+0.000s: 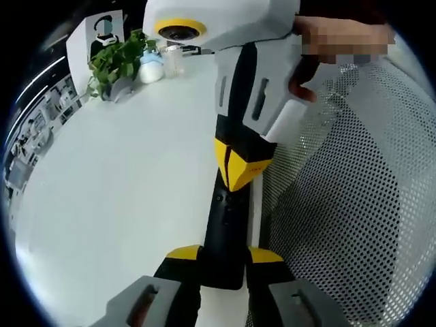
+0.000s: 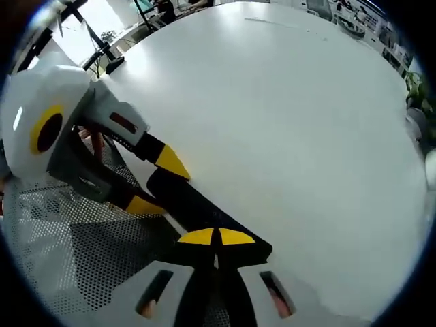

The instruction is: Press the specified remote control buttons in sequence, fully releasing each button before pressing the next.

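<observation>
While the left hand-held gripper [image 1: 225, 262] clamps the remote [image 1: 227, 225] at the worktop [image 1: 122, 191] edge, the right hand-held gripper's [image 2: 216, 237] closed tips hide its buttons; a plant [image 1: 119, 61] stands at the far corner.

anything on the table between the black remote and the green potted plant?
Bare white tabletop only, in the left gripper view, between the slim black remote and the green leafy potted plant.

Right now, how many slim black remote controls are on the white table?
1. The slim black remote control lies at the white table edge beside the perforated mesh chair. The left gripper grips its near end; the right gripper presses closed tips on it. Others may be hidden.
</observation>
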Demonstrator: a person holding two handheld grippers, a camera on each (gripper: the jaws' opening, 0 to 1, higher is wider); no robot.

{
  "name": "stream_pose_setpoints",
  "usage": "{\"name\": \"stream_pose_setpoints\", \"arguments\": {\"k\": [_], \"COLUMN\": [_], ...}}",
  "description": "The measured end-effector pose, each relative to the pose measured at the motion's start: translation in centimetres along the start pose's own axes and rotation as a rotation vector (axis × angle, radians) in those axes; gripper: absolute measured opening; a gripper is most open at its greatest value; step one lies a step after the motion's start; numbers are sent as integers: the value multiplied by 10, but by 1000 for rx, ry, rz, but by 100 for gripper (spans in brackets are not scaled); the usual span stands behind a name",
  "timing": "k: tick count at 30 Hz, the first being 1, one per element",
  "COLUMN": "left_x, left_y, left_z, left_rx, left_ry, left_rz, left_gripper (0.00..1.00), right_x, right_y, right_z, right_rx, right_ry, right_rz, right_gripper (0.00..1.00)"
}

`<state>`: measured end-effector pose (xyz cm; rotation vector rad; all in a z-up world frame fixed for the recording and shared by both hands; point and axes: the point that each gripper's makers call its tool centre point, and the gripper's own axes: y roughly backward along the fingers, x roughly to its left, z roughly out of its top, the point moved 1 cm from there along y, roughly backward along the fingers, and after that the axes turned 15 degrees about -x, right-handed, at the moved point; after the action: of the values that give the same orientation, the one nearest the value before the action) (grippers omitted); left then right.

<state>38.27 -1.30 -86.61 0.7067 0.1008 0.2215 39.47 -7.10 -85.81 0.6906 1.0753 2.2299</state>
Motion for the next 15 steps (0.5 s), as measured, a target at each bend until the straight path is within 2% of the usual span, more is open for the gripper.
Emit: {"name": "stream_pose_setpoints", "arguments": {"k": [6,8,15], "left_x": [1,1,1], "left_y": [0,0,0], "left_z": [0,0,0], "left_rx": [2,1,-3], "left_ry": [4,8,-2], "left_rz": [3,6,6], "left_gripper": [24,24,24], "right_x": [-3,-6,-6], "right_y": [-2,-3,-1], "right_z": [2,7,5], "right_rx": [-11,-47,-54], "right_ry": [6,39,-99], "right_rz": [-15,-21,5], "right_gripper": [0,0,0]}}
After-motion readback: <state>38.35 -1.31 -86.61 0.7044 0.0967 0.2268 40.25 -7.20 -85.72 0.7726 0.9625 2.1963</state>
